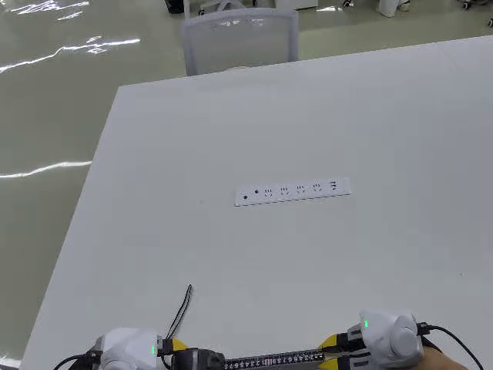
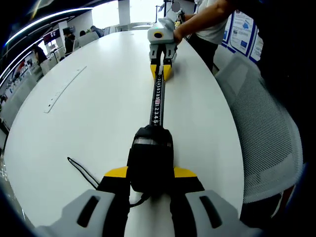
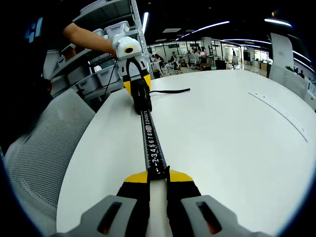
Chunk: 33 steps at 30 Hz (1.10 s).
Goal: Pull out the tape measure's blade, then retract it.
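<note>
White surface (image 1: 231, 139), open-plan office. Left tongs (image 2: 150, 174) clamped on black tape measure case (image 2: 150, 153) at the near edge. Right tongs (image 3: 157, 177) pinching the blade (image 3: 150, 143) tip, blade drawn out flat between both. Also: socket strip (image 1: 293, 190) mid-surface; black strap (image 1: 182, 308) beside case; mesh chair (image 1: 240, 38) at far edge.

Left gripper (image 2: 150, 174) clamps black tape measure case (image 2: 150, 155) at 6 o'clock. Blade (image 2: 156, 101) runs toward 12 o'clock, end pinched by right gripper (image 2: 161, 73). Black strap (image 2: 81, 170) at 8 o'clock on white table (image 2: 98, 98).

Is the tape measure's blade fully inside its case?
No, the blade stretches from the case in the left gripper to the right gripper.
</note>
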Available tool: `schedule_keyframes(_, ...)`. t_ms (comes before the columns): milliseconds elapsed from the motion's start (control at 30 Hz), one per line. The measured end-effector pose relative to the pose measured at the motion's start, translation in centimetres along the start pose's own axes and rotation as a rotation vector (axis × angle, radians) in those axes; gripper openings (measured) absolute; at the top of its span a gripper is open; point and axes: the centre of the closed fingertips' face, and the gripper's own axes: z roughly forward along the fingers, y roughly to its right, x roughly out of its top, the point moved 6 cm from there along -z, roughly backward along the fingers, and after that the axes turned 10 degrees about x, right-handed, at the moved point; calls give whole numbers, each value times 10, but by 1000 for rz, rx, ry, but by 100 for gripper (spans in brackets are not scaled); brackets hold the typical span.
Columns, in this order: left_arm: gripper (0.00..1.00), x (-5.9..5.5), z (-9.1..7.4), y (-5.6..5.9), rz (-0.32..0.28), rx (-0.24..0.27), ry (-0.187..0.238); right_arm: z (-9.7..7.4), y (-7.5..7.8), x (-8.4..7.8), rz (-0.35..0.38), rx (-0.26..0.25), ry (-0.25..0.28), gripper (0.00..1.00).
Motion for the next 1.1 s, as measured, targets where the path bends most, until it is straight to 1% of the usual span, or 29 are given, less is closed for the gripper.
schedule_keyframes(500,27,1,0,0,-5,0,-4,-10,2,-8,16,-10,-2,10)
schedule_keyframes(800,27,1,0,1,-2,-4,-9,-16,1,-10,22,-15,-1,10)
schedule_keyframes(1000,27,-1,-4,0,1,-4,-11,-20,1,-12,25,-22,1,10)
schedule_keyframes(1067,27,-1,-4,1,-3,-2,-10,-23,1,-11,30,-26,8,10)
schedule_keyframes(1100,27,-1,-4,1,-2,-2,-11,-24,1,-11,26,-27,1,10)
